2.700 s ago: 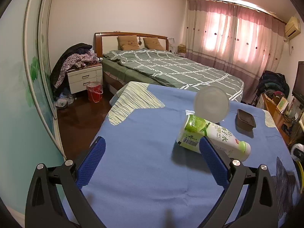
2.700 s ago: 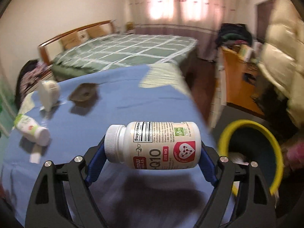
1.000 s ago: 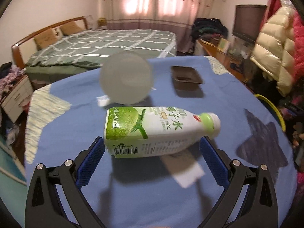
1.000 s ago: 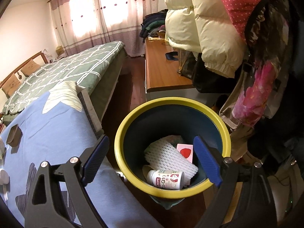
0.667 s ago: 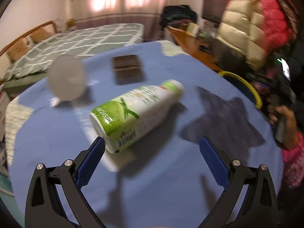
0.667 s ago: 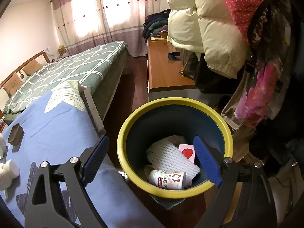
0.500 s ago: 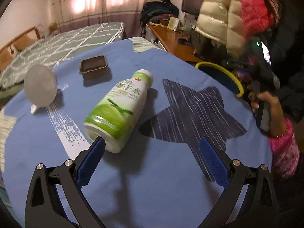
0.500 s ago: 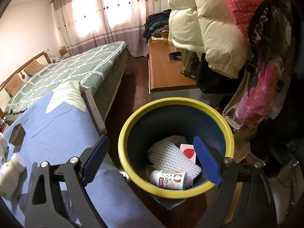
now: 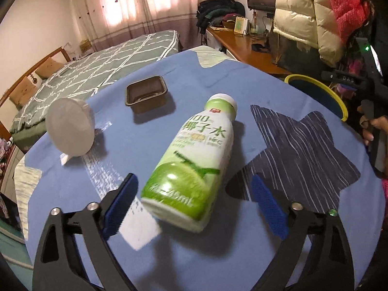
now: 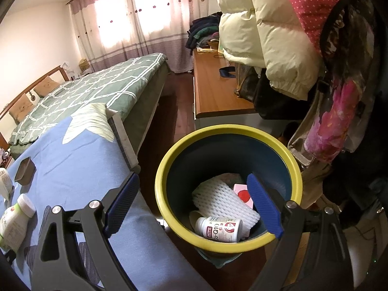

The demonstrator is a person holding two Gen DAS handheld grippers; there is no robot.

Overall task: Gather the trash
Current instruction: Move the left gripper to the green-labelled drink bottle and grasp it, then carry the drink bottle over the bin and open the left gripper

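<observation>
My left tongs (image 9: 194, 203) have swung round the bottle (image 9: 194, 160), now end-on between jaws that are closing but not touching. It lies mid-worktop (image 9: 169, 262); light, slick, best gripped across its belly. My right tongs (image 10: 194, 203) hang wide over the bin (image 10: 167, 194).
</observation>
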